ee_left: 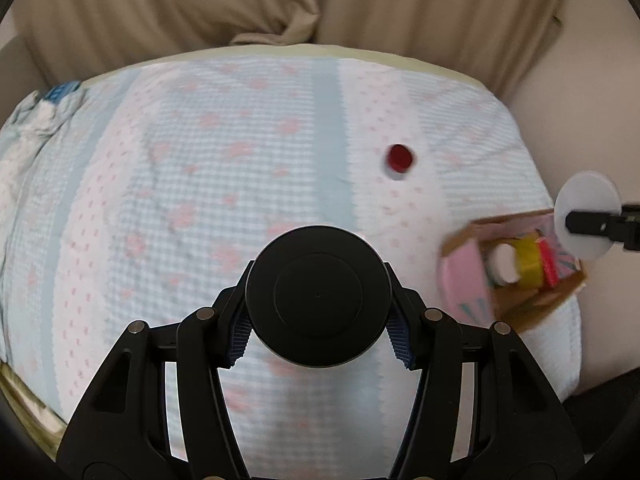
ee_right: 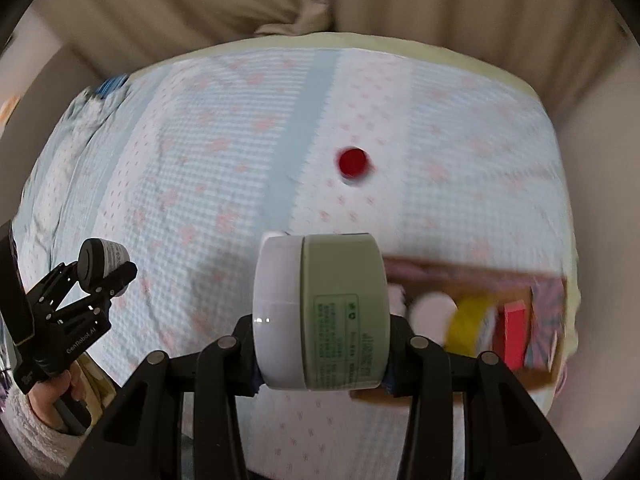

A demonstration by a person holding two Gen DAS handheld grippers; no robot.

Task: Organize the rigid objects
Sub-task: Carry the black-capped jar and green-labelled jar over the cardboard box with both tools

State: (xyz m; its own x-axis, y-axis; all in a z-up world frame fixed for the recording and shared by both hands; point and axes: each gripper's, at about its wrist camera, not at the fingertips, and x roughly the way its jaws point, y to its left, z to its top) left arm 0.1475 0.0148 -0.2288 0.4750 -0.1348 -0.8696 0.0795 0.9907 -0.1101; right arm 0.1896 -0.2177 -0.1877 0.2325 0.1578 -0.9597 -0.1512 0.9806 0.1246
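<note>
Your left hand-held gripper is closed around a black-lidded jar. In the left wrist view you see only its round black lid, facing you. In the right wrist view the same jar shows a pale label with tiny writing, too small to read. The words "GenRobot.AI" are printed in white on that gripper's black arm. Your hand holds the handle, with a fluffy white sleeve at the wrist.

Your right hand-held gripper is closed around a green jar with a white lid, lying on its side. The jar has a dark green label with rows of small writing, too blurry to read. In the left wrist view only the white lid end and one black finger show, cut off at the right edge.

Both jars are held up over a bed with a blue, white and pink blanket. A small red cap sits alone on the blanket, well apart from both jars. A cardboard box lies at the right side of the bed. Inside are a yellow thing, a red thing and a white round thing, all blurry. The green jar hides part of the box in the right wrist view. Beige curtains hang behind the bed.
</note>
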